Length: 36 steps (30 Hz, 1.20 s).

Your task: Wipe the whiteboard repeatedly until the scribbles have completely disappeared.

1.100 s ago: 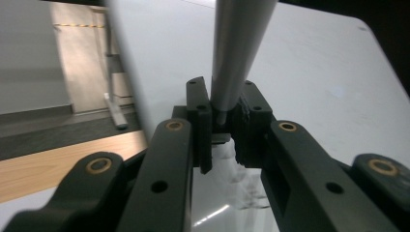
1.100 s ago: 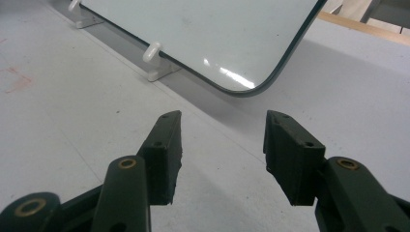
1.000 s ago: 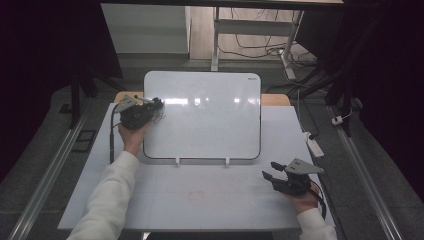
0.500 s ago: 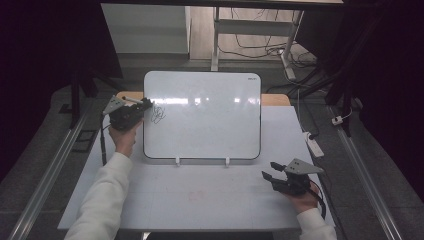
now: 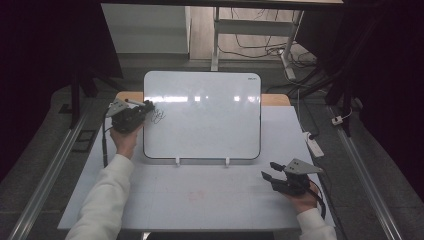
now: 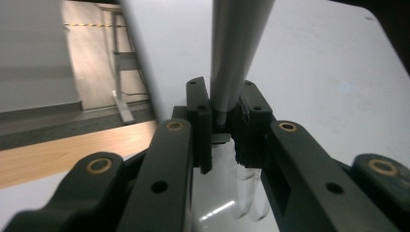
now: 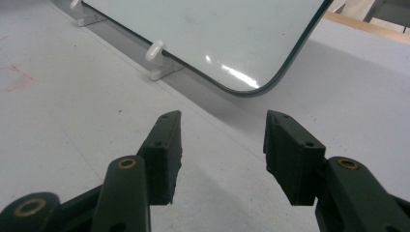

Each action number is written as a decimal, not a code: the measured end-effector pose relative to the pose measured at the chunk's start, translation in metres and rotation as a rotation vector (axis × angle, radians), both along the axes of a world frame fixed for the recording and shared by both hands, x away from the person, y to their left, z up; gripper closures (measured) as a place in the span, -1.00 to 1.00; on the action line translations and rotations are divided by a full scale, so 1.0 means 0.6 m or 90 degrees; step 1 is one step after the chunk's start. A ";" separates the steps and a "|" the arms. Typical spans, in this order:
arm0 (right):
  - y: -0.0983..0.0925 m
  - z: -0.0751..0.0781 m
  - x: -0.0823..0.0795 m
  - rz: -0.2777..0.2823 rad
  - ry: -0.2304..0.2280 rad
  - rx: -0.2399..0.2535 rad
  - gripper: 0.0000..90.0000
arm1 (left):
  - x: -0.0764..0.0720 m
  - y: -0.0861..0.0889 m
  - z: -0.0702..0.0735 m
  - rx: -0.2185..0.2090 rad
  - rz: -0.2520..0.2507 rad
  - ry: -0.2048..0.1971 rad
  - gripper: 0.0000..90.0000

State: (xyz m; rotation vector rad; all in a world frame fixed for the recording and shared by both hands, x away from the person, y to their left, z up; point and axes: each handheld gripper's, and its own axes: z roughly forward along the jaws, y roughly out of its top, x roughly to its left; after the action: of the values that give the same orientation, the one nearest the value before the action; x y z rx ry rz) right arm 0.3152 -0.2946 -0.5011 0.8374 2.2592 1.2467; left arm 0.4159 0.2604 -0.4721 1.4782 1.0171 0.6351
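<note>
High view: the left gripper [image 5: 134,116] holds a slim grey marker pen at the upper left edge of the white rectangular whiteboard [image 5: 202,116], beside a small black scribble [image 5: 158,115].
There the pen itself is too small to make out; since the earlier frame the left hand has slid leftward, off the board's face toward its edge, baring the scribble, while the right gripper [image 5: 272,176] has kept its place on the pale grey table [image 5: 200,195]. Left gripper view: the grey marker pen [image 6: 237,53], a smooth round barrel, runs straight up out of the closed jaws, its long axis pointing away from the camera over the board. Right gripper view: the jaws stand apart with nothing between them, facing the board's rounded corner and a white clip foot [image 7: 155,52].
</note>
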 end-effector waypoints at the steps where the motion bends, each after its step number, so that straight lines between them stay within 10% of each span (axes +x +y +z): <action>1: 0.001 0.000 0.000 0.001 -0.001 0.001 0.07 | -0.002 0.001 -0.003 -0.005 0.000 0.000 0.73; 10: 0.005 0.001 0.001 0.003 -0.002 0.001 0.07 | -0.001 -0.071 -0.010 0.026 -0.060 -0.005 0.73; 18: 0.005 0.000 0.001 0.005 0.000 0.000 0.07 | -0.012 0.007 -0.012 -0.011 0.006 0.000 0.73; 29: 0.008 -0.001 0.002 0.007 0.000 -0.003 0.07 | -0.011 -0.067 -0.016 0.036 -0.057 -0.005 0.73; 36: 0.007 0.000 0.001 0.008 0.001 0.000 0.07 | -0.023 0.000 -0.018 0.004 -0.001 0.003 0.73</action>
State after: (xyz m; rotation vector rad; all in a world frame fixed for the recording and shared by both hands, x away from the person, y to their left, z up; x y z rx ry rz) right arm 0.3157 -0.2904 -0.5013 0.8250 2.2685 1.2526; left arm 0.4019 0.2601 -0.4831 1.4862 1.0191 0.6347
